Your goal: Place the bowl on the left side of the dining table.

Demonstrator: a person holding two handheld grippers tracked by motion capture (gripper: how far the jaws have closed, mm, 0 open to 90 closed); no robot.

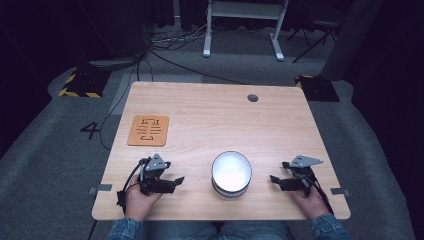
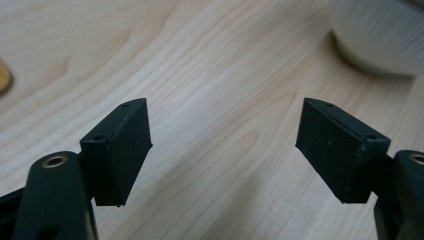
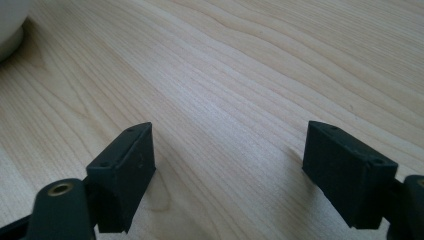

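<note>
A white bowl [image 1: 231, 172] stands near the front middle of the wooden table [image 1: 215, 120], apparently stacked on another bowl. My left gripper [image 1: 178, 180] rests low on the table to the bowl's left, jaws pointing toward it. In the left gripper view its jaws [image 2: 223, 145] stand wide apart over bare wood, with the bowl [image 2: 380, 35] at the upper right. My right gripper [image 1: 273, 178] lies to the bowl's right, also pointing at it. Its jaws [image 3: 227, 170] are open with nothing between them, and the bowl's edge [image 3: 10, 25] shows at the upper left.
An orange-brown coaster-like mat [image 1: 148, 130] with black markings lies at the table's left. A round grommet hole [image 1: 252, 97] sits near the far edge. Beyond the table are cables, a white desk frame [image 1: 245, 25] and hazard-striped floor blocks [image 1: 80, 85].
</note>
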